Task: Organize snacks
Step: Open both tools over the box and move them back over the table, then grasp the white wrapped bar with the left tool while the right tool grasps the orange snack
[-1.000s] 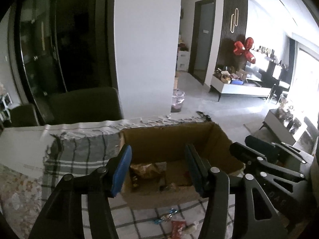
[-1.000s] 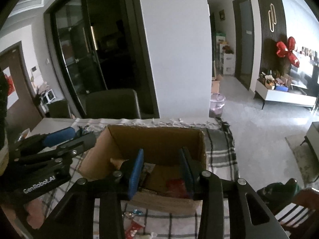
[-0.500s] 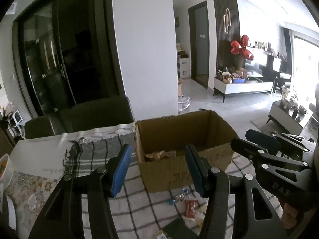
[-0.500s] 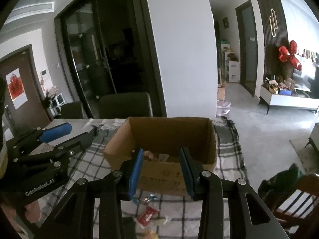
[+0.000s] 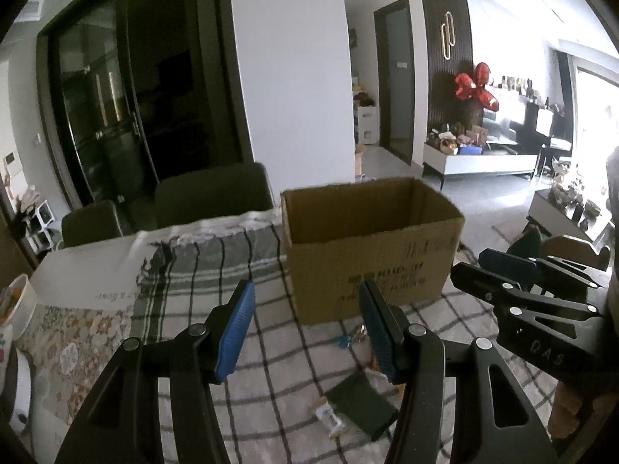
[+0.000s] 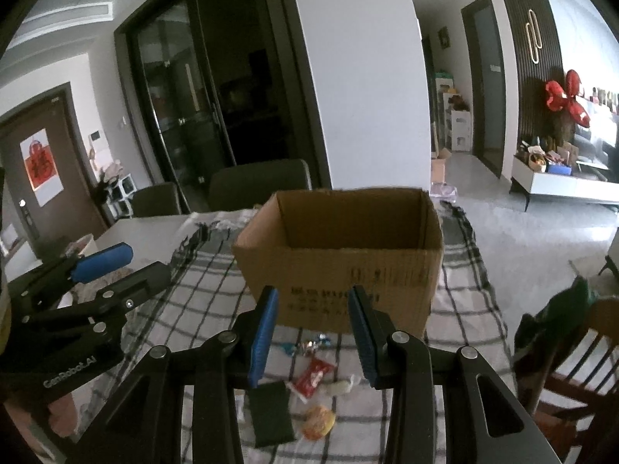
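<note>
An open cardboard box (image 5: 371,247) (image 6: 340,259) stands on the checked tablecloth (image 6: 456,309). In front of it lie loose snacks: a red packet (image 6: 315,375), a dark green packet (image 6: 271,413) (image 5: 361,406), an orange round snack (image 6: 318,421), a white wrapper (image 6: 340,386), a small white packet (image 5: 329,419) and blue-wrapped candies (image 6: 309,344) (image 5: 350,338). My left gripper (image 5: 305,328) is open and empty, held back from the box. My right gripper (image 6: 312,330) is open and empty above the snacks. Each gripper shows in the other's view, the right one (image 5: 514,290) and the left one (image 6: 96,274).
Dark chairs (image 5: 211,193) stand behind the table. A white bowl (image 5: 15,301) sits at the table's left edge on a patterned mat (image 5: 73,348). A wooden chair (image 6: 576,355) with a green cloth is at the right.
Both grippers have pulled back and lowered from over the box. The box's inside is now hidden and the snacks in front of it have come into view.
</note>
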A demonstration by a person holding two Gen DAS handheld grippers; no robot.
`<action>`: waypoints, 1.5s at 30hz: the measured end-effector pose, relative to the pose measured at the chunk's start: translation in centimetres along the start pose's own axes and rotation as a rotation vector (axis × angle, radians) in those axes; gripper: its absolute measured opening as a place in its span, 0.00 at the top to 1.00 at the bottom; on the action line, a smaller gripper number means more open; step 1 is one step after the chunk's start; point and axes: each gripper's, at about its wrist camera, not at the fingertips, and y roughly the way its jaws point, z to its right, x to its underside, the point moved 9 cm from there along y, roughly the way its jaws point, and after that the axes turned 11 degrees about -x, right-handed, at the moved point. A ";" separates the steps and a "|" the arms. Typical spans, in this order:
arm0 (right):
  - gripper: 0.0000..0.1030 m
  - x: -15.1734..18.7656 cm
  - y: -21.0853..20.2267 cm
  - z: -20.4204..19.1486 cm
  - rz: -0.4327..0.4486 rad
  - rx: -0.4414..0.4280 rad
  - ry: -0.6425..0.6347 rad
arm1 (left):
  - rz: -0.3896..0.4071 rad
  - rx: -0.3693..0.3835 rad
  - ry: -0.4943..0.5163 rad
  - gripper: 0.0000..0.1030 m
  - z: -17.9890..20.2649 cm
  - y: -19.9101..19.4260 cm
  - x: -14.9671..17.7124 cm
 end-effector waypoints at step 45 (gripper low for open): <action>0.62 15.1 7.3 2.4 -0.301 -0.024 0.197 | -0.434 0.104 -0.064 0.59 3.3 8.4 17.0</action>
